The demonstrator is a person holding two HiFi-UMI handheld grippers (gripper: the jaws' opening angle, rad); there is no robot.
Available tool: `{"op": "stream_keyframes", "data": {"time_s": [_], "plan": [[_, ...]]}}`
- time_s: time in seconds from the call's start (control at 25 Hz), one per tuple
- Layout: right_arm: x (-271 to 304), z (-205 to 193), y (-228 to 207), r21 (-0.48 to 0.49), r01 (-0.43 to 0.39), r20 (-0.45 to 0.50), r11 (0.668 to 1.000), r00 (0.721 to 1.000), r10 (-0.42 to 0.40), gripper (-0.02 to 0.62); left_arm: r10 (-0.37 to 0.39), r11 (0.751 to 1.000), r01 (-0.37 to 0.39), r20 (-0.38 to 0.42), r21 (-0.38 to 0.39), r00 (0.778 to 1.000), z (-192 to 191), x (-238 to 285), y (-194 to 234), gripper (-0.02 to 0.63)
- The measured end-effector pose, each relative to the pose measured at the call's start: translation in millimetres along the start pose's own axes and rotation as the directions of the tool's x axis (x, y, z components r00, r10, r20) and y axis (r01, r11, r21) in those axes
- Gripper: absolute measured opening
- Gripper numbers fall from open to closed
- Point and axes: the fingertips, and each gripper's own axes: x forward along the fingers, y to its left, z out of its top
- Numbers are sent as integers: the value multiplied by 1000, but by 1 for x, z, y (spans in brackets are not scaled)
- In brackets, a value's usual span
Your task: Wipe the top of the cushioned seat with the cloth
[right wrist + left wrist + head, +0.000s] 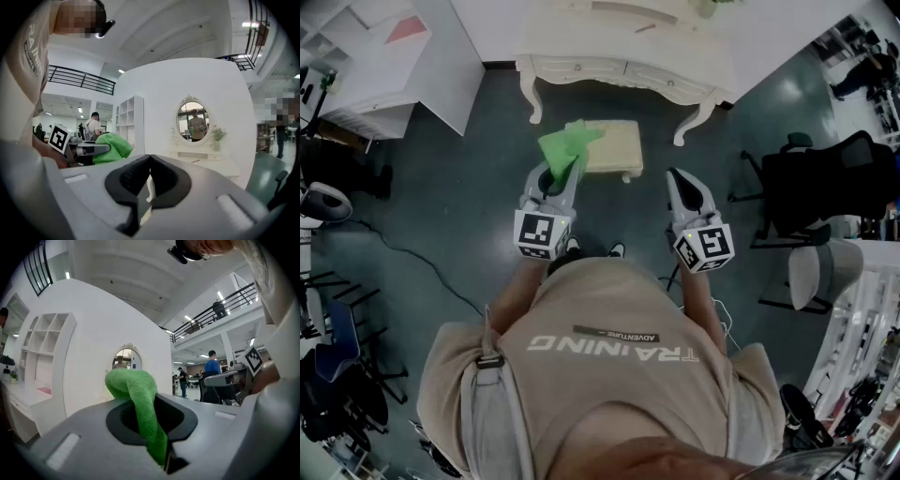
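Note:
The cushioned seat [617, 148] is a cream stool on the dark floor in front of the dressing table. A green cloth [567, 143] hangs bunched above the stool's left end, and my left gripper [563, 169] is shut on it. In the left gripper view the cloth [137, 397] rises out of the pinched jaws and folds over at the top. My right gripper [674, 174] is held in the air right of the stool. Its jaws meet at the tips with nothing between them [149, 159]. The right gripper view shows the cloth [112, 146] off to its left.
A white dressing table [628, 52] with curved legs stands just beyond the stool, with an oval mirror [193, 121] above it. A white shelf unit [384, 56] is at the far left. Black office chairs [825, 187] stand at the right, and a cable [403, 253] runs across the floor at the left.

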Motion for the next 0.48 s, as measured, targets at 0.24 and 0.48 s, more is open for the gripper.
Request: {"op": "stream_keyframes", "data": {"time_s": [0.24, 0.48], "plan": [[23, -7, -10, 27, 14, 12, 1000, 1000, -14, 2, 19, 1000, -19, 14, 2, 1000, -7, 16, 19, 48], [49, -2, -18, 25, 31, 19, 999, 999, -31, 2, -3, 1000, 3, 12, 3, 1000, -8, 36, 34, 48]]}}
